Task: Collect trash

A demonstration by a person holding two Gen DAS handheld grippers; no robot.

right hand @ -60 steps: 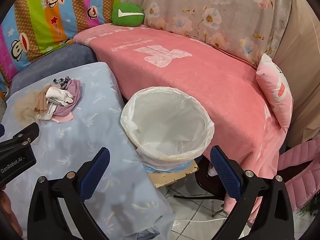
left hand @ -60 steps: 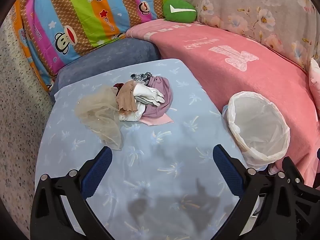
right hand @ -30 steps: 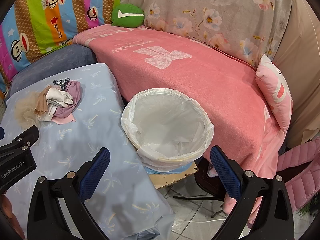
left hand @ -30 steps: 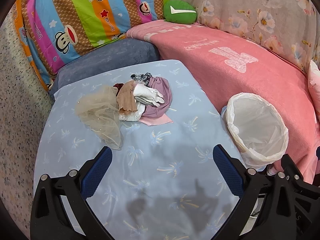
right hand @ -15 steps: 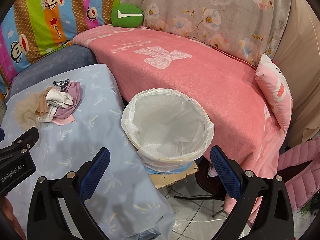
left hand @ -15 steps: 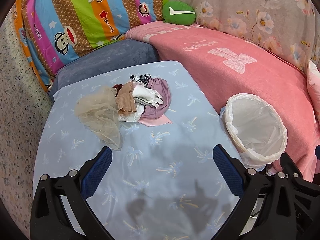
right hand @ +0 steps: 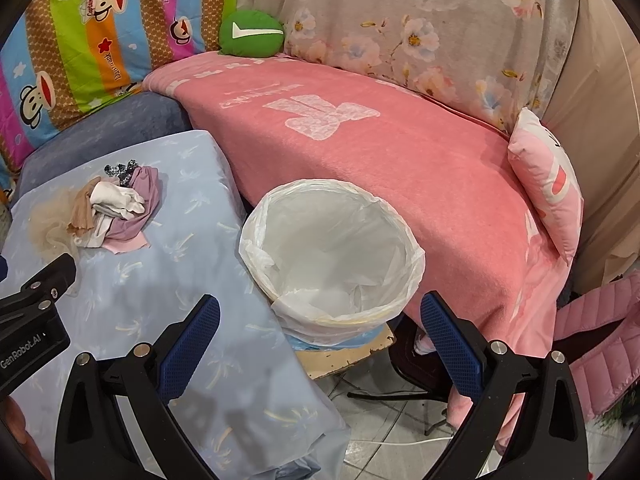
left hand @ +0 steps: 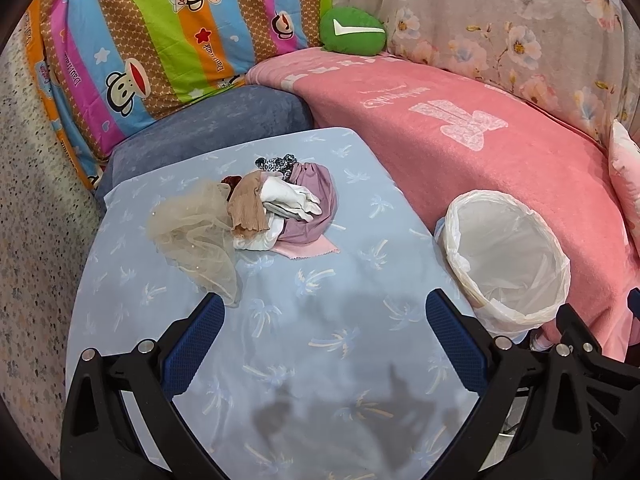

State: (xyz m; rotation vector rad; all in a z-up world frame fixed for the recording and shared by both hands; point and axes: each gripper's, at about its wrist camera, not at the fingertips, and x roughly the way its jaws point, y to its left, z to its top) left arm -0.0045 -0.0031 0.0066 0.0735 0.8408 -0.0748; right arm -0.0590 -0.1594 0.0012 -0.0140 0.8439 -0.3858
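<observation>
one cloth pile (left hand: 276,208), one lined bin (left hand: 506,256); both hand-held grippers wide apart, empty.

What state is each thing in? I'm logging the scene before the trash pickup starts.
Left gripper: jaws open, holding nothing, above the blue cloth.
Right gripper: jaws open, holding nothing, above the bin.
Trash bin: upright, lined with a white bag, looks empty.
Pile of fabric scraps: heaped on the blue cloth, untouched.
Sheer beige piece: spread out, at the pile's edge.
</observation>
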